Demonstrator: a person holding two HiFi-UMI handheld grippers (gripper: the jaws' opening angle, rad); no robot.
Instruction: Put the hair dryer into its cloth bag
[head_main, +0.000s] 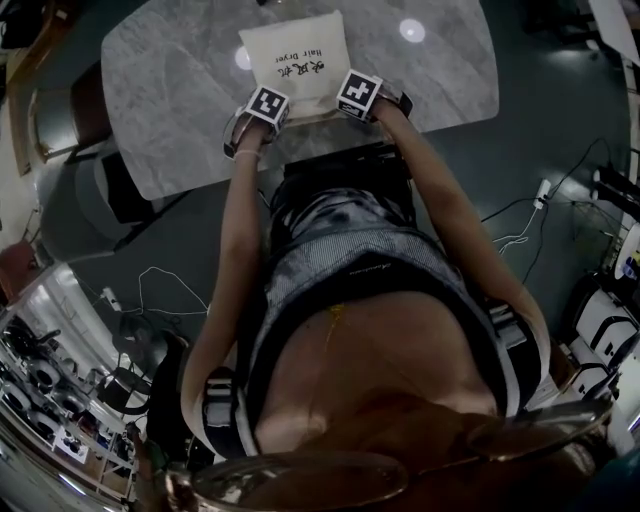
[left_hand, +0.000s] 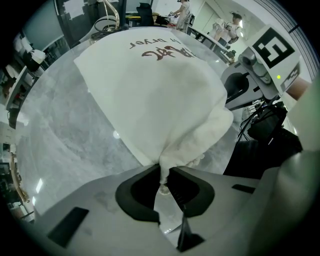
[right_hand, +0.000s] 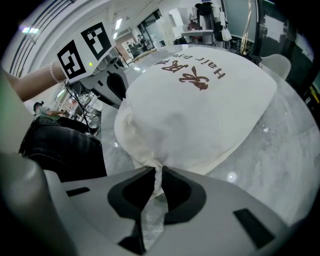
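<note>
A cream cloth bag (head_main: 297, 58) printed "Hair Dryer" lies bulging on the grey marble table (head_main: 170, 90); the hair dryer itself is hidden from sight. In the left gripper view the bag (left_hand: 155, 95) fills the middle, and my left gripper (left_hand: 162, 177) is shut on a bunched corner of its near edge. My right gripper (right_hand: 156, 176) is shut on the other bunched corner of the bag (right_hand: 195, 110). Seen from the head, the left gripper (head_main: 262, 112) and right gripper (head_main: 360, 98) stand side by side at the bag's near edge, both pointing steeply down.
The table's near edge (head_main: 300, 150) runs just below the grippers. A dark chair (head_main: 345, 165) sits against it by my body. Cables (head_main: 520, 225) trail on the floor at right, and another chair (head_main: 105, 190) stands at left.
</note>
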